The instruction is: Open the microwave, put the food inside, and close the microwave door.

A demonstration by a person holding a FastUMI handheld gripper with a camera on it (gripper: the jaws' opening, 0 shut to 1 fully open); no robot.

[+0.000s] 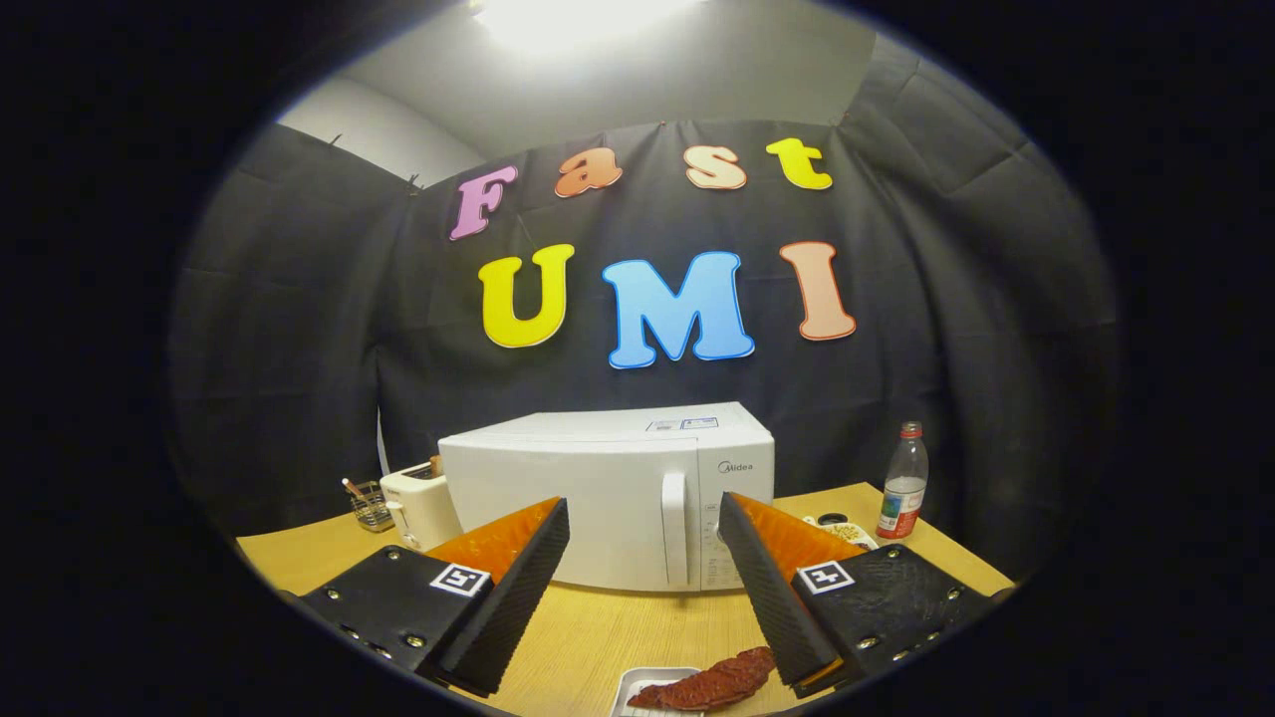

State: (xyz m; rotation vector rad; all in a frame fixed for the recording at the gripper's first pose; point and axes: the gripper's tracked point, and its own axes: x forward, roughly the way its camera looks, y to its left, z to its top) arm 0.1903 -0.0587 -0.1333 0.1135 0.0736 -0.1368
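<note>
On the table (637,627) the leftmost thing is a small wire holder (371,506) with a utensil or two in it, too small to count. Just right of it stands one toaster (420,506), close against the microwave's left side. One microwave (608,493) stands beyond the fingers, straight ahead, its door shut. Its long axis runs left to right across the view. The upright door handle (675,526) stands right of the door's middle, beside the control panel, and lines up with the gap between the fingers, nearer the right one.

The gripper (644,523) is spread wide and holds nothing. Below the gap, close in and nearer the right finger, lies one white tray (637,685) with one dark red strip of food (712,682) on it; the strip's long axis runs left to right, rising slightly toward the right finger, which it appears to meet.

Right of the microwave sits a small plate (842,528), partly hidden, then one bottle (903,483) with a red cap, upright, well apart from the food.

The opening move likely turns on the handle: straight forward, slightly right.
</note>
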